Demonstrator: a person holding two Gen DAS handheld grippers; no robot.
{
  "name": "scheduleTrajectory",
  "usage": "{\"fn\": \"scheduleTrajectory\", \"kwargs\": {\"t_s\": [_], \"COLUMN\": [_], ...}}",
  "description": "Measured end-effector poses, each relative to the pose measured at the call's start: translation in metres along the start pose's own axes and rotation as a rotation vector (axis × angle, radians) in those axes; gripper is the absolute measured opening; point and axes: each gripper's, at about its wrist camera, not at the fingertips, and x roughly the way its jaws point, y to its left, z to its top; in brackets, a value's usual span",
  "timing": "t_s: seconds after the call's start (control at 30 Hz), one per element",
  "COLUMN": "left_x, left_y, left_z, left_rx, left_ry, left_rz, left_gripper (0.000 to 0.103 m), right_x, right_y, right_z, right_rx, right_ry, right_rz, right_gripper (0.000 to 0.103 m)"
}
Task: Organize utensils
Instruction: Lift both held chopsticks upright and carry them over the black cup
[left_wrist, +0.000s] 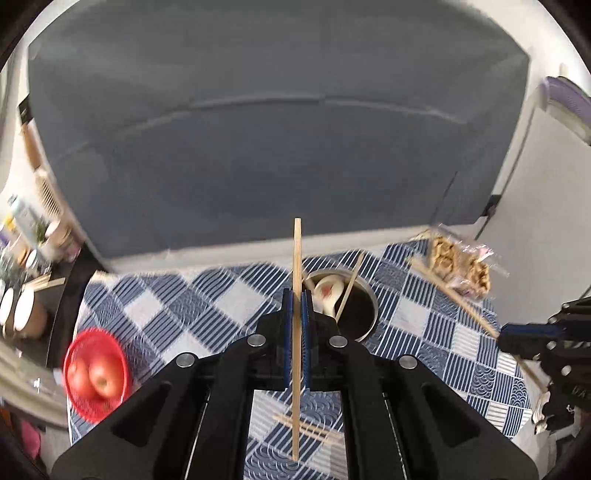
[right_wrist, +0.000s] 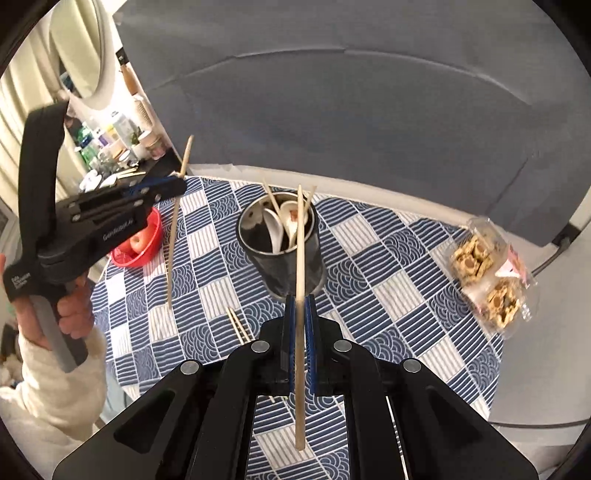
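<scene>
Chopstick (left_wrist: 296, 332) clamped upright in left tongs (left_wrist: 296, 306), shut tight; second chopstick (right_wrist: 301, 295) pinched likewise in right tongs (right_wrist: 300, 314). Metal cup (right_wrist: 280, 240) of spoons stood just ahead, loose chopsticks (right_wrist: 239, 326) below on checkered surface (right_wrist: 388, 277).

Left view: rides the left gripper (left_wrist: 295, 306), looks forward and down at the cup (left_wrist: 360, 314), close, just left of it.
Right view: rides the right gripper (right_wrist: 300, 314), faces the cup (right_wrist: 280, 240) from nearer the table edge.
Shared: cup, checked cloth (left_wrist: 207, 295) around it, sofa (left_wrist: 277, 129) behind it.
</scene>
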Motion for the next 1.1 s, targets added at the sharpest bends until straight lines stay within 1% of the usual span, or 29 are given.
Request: {"fn": "scheduleTrajectory", "kwargs": {"t_s": [0.07, 0.17, 0.23, 0.3, 0.4, 0.53, 0.63, 0.7, 0.77, 0.87, 0.93, 1.0, 1.1], "left_x": [-0.001, 0.0, 0.002, 0.006, 0.014, 0.025, 0.03, 0.033, 0.035, 0.042, 0.048, 0.054, 0.063], "left_y": [-0.001, -0.001, -0.001, -0.001, -0.002, 0.001, 0.002, 0.003, 0.004, 0.007, 0.009, 0.012, 0.011], "left_z": [0.01, 0.021, 0.028, 0.036, 0.043, 0.054, 0.063, 0.069, 0.074, 0.082, 0.085, 0.088, 0.085], "left_rx": [0.02, 0.04, 0.059, 0.077, 0.105, 0.108, 0.11, 0.109, 0.114, 0.11, 0.096, 0.089, 0.105], "left_ry": [-0.029, -0.055, -0.073, -0.09, -0.099, -0.115, -0.133, -0.14, -0.159, -0.173, -0.174, -0.181, -0.187], "left_rz": [-0.018, -0.093, -0.116, -0.151, -0.181, -0.247, -0.293, -0.339, -0.351, -0.447, -0.496, -0.512, -0.526], "left_gripper": [0.005, 0.005, 0.005, 0.005, 0.005, 0.005, 0.005, 0.005, 0.005, 0.005, 0.005, 0.005, 0.005], "right_x": [-0.001, 0.0, 0.002, 0.006, 0.014, 0.029, 0.037, 0.042, 0.046, 0.054, 0.059, 0.066, 0.076], "right_y": [0.002, 0.005, 0.007, 0.007, 0.005, 0.0, -0.005, -0.009, -0.011, -0.011, -0.01, -0.011, -0.014], "right_z": [0.007, 0.016, 0.022, 0.027, 0.035, 0.04, 0.041, 0.043, 0.044, 0.047, 0.047, 0.048, 0.047], "right_rx": [0.01, 0.032, 0.047, 0.093, 0.173, 0.269, 0.319, 0.361, 0.382, 0.402, 0.407, 0.426, 0.451], "right_ry": [0.009, 0.031, 0.057, 0.093, 0.145, 0.213, 0.238, 0.256, 0.271, 0.301, 0.323, 0.346, 0.379], "right_rz": [0.006, 0.006, 0.002, 0.024, 0.069, 0.121, 0.13, 0.151, 0.161, 0.181, 0.188, 0.196, 0.213], "right_gripper": [0.005, 0.005, 0.005, 0.005, 0.005, 0.005, 0.005, 0.005, 0.005, 0.005, 0.005, 0.005, 0.005]}}
